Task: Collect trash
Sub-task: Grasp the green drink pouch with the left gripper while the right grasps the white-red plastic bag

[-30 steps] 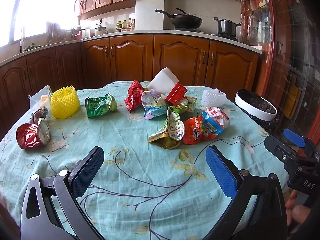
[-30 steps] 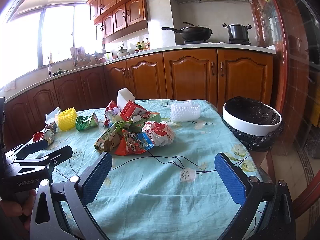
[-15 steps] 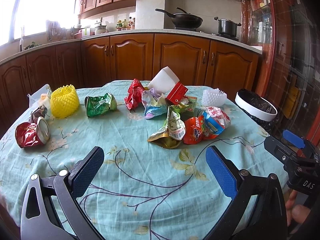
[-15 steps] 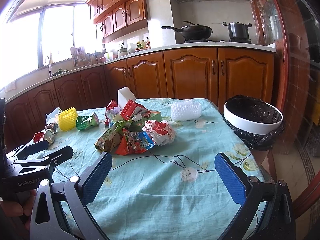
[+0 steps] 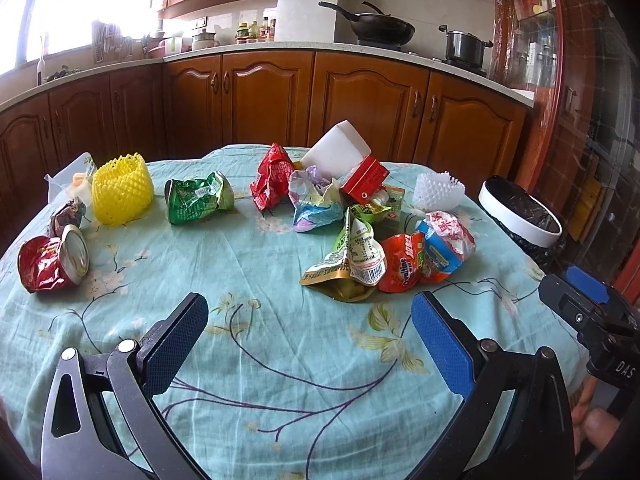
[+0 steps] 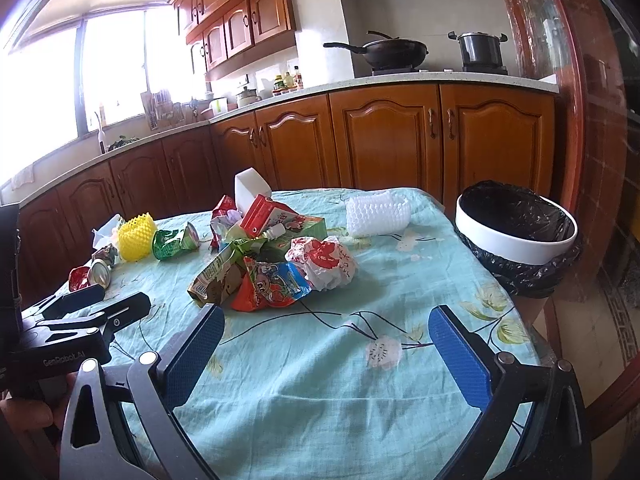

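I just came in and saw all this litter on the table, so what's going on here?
A person holds a two-finger gripper in each hand to collect trash. The left gripper and right gripper are both open and hold nothing. Crumpled wrappers lie on the tablecloth; the lined bin stands beside the table.

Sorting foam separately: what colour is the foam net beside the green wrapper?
Yellow foam net sleeve, clearest in the left wrist view.

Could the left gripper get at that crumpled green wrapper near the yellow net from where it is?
Probably yes. The left gripper has its jaws wide open and empty, and only bare tablecloth lies between it and the green wrapper.
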Available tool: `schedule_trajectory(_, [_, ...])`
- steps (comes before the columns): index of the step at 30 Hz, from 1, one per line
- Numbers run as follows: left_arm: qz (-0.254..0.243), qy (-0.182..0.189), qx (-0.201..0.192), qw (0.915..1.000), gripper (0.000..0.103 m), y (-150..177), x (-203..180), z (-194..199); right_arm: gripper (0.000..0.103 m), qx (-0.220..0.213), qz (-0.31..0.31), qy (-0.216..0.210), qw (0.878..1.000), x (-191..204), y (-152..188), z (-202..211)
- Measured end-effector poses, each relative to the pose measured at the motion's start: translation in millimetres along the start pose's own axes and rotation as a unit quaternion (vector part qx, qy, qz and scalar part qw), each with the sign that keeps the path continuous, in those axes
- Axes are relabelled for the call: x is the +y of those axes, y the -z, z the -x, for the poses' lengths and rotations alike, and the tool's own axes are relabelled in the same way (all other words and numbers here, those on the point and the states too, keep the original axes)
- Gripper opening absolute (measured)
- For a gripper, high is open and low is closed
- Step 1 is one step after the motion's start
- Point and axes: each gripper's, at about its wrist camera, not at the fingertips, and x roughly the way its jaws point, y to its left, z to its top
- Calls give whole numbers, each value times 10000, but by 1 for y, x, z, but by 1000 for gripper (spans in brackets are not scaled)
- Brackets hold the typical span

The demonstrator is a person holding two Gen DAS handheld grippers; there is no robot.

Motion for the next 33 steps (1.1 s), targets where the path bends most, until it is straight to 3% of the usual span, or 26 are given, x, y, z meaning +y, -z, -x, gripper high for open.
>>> schedule_trajectory(7, [112, 213, 105, 9997, 103, -17, 4, -14, 98, 127, -197, -162, 9996, -10, -12, -11])
schedule_trajectory(14, [135, 343, 229, 9991, 99, -38, 5, -30, 82, 322, -365, -355, 9982, -19, -27, -31])
schedule_trajectory(18, [65, 374, 319, 9988, 98, -46, 2, -41, 79, 368, -373, -430, 9977, -20, -37, -41])
schedule_trajectory(25, [-59, 488, 674, 9965, 86, -53, 0, -68, 72, 694, -482, -604, 9946, -23, -47, -72])
schedule_trajectory(33, [-111, 786, 1193, 9897, 63, -52, -4, -101, 60, 1131, -547, -715, 9895, -23, -46, -110])
